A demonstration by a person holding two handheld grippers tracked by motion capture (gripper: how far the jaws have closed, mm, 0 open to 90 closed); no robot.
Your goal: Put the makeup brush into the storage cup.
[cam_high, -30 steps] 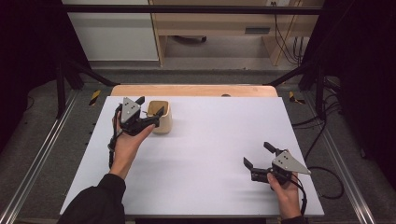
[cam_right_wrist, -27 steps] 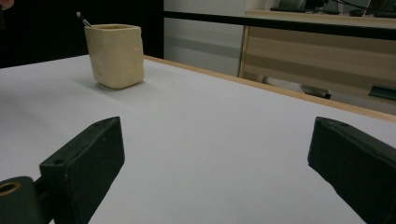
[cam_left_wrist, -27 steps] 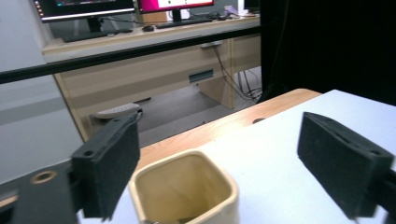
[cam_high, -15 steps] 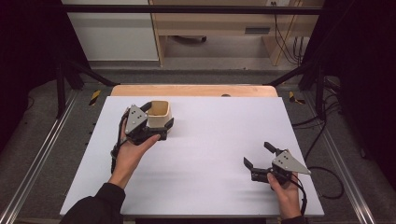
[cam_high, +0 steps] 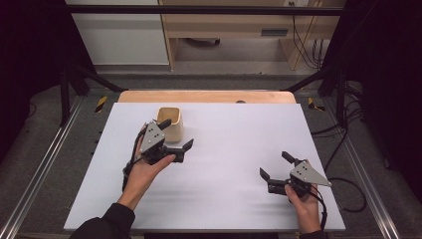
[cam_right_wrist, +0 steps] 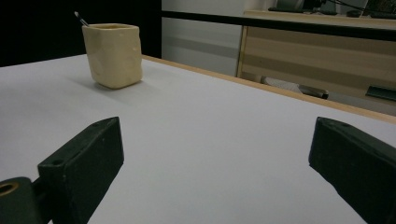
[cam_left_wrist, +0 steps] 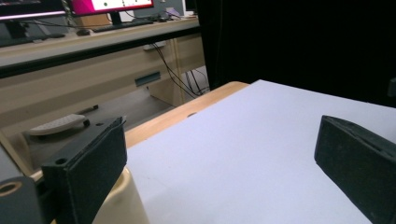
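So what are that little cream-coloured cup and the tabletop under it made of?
The cup looks like glazed ceramic or maybe moulded plastic: thick, slightly uneven walls with a soft sheen, so I can't be sure which. The table has a smooth, matt white top, probably laminate or a sheet laid on it, and a pale wood edge with visible grain shows along its far side.

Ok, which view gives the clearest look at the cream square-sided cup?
The right gripper view: the cream square-sided cup stands whole and unobstructed on the white table. The high view shows its rim and one side from above; the left gripper view shows a sliver beside a jaw.
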